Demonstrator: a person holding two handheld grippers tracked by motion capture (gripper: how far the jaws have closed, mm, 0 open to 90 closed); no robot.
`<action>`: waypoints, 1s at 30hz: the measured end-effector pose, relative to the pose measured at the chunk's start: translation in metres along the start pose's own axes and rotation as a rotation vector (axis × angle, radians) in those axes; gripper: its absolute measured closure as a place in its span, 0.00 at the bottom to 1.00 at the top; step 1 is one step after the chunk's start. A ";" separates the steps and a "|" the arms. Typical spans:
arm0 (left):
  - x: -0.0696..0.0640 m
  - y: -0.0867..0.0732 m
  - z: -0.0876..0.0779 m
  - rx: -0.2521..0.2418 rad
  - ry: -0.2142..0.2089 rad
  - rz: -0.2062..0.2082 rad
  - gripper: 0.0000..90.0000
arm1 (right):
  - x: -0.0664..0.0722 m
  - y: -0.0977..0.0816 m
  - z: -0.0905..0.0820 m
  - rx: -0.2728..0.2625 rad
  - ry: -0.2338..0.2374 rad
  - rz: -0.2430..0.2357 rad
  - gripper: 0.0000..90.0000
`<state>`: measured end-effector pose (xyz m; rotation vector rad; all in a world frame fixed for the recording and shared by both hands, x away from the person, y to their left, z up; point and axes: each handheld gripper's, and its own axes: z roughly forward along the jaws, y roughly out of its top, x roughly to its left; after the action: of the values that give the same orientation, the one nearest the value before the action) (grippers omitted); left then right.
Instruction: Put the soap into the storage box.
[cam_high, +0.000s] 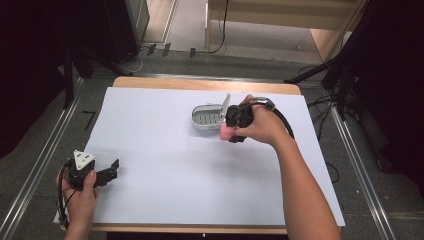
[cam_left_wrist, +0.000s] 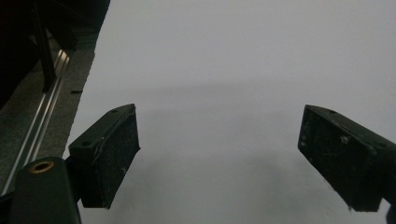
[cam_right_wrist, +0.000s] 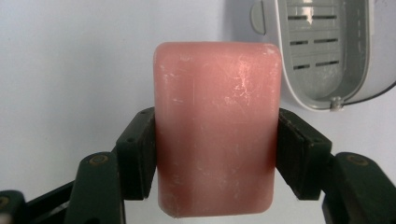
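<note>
Your right gripper (cam_right_wrist: 217, 154) clamps the pink soap (cam_right_wrist: 217, 128) beside the open soap box (cam_right_wrist: 322, 51); next, probably lower it inside. Your left gripper (cam_left_wrist: 219, 158) is wide open and holds nothing.

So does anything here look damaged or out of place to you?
Nothing much. The pink soap bar held in the right gripper has whitish scuffs on its face, which looks like ordinary wear. The soap box sits open and empty on the white sheet. The left gripper is open.
</note>
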<state>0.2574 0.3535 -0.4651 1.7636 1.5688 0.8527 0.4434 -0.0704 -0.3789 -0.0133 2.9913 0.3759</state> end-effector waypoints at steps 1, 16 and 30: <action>0.000 0.000 0.000 0.000 0.000 0.000 0.15 | 0.000 0.001 0.000 0.001 0.001 0.002 0.43; 0.000 0.000 0.000 0.002 0.000 0.000 0.15 | -0.008 0.022 0.007 0.001 0.011 -0.020 0.43; 0.001 0.000 0.000 0.003 0.001 -0.003 0.15 | -0.014 0.035 0.010 -0.005 0.016 -0.040 0.43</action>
<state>0.2576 0.3541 -0.4649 1.7635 1.5734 0.8499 0.4575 -0.0338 -0.3782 -0.0775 3.0008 0.3806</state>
